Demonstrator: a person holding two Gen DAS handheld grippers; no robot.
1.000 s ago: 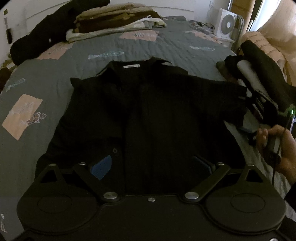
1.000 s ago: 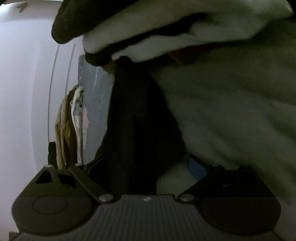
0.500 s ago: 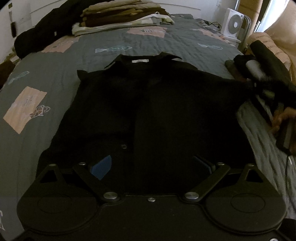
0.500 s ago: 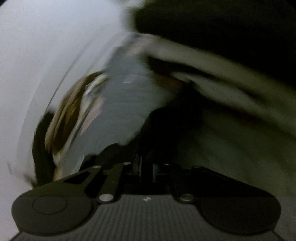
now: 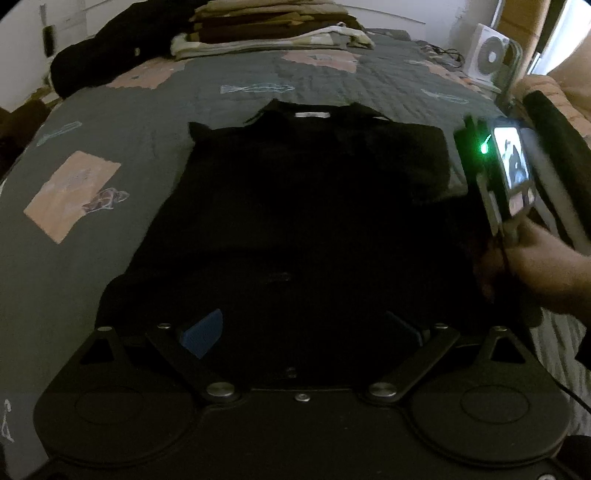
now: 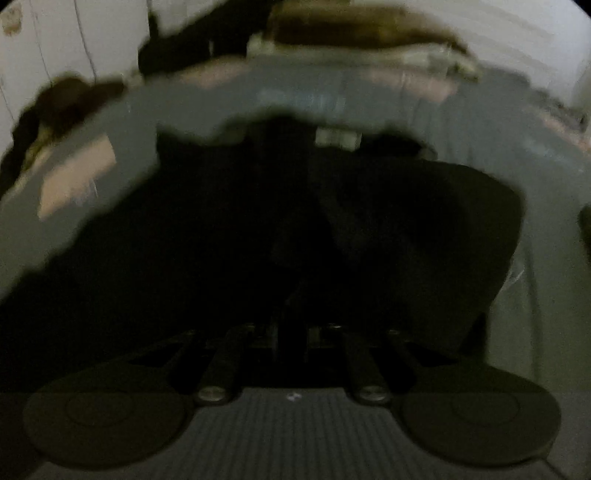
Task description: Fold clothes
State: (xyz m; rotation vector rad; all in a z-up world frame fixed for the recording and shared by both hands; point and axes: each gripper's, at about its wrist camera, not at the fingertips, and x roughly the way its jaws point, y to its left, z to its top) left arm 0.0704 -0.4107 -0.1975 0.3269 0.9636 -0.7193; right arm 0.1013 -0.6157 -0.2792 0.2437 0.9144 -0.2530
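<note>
One black collared shirt (image 5: 295, 206) lies flat on our grey quilted bed cover (image 5: 110, 122); its right sleeve, spread a second ago, now crosses inward. Our right gripper (image 6: 291, 332), whose jaws have just been closing, pinches that black cloth. Our left gripper (image 5: 303, 328) hangs wide, released. One folded stack (image 5: 273, 29) sits behind.

Matt black cloth shirt (image 5: 295, 206) (quilted bedspread (image 5: 332, 81))
</note>
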